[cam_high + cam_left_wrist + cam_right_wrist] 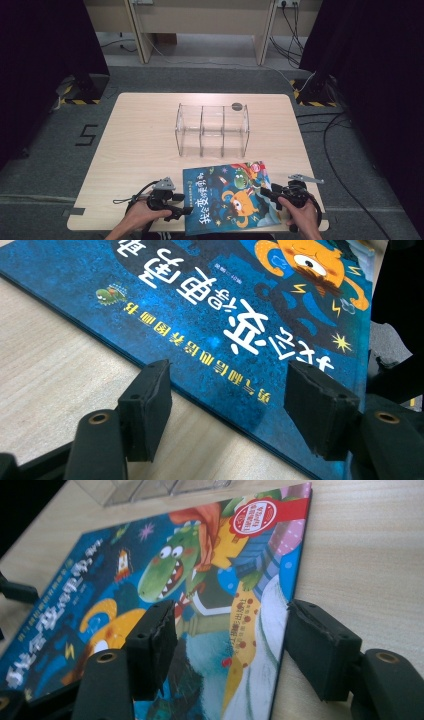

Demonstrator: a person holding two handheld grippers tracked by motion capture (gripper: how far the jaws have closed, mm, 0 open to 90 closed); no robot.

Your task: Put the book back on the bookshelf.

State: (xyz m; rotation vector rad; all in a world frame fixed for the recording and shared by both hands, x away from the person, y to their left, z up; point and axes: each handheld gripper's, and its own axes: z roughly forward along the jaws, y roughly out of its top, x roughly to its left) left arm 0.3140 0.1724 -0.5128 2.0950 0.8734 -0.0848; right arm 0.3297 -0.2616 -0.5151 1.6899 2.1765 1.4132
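High view: a picture book [227, 197] lies flat on the near part of the wooden table [140, 150], in front of a clear three-compartment rack [212, 129] standing at the table's middle. The left gripper [184, 212] sits at the book's left edge and the right gripper [266, 192] at its right edge, each held in a hand.

Left gripper view: the two black jaws stand apart, straddling the book's [215, 315] long edge, one over bare table [45, 375], the other over the blue cover. Neither pad presses on it.

Right gripper view: the jaws stand apart across the book's [200, 580] edge, one over the cover, the other over the table [360, 555]. The rack [145, 487] lies beyond.
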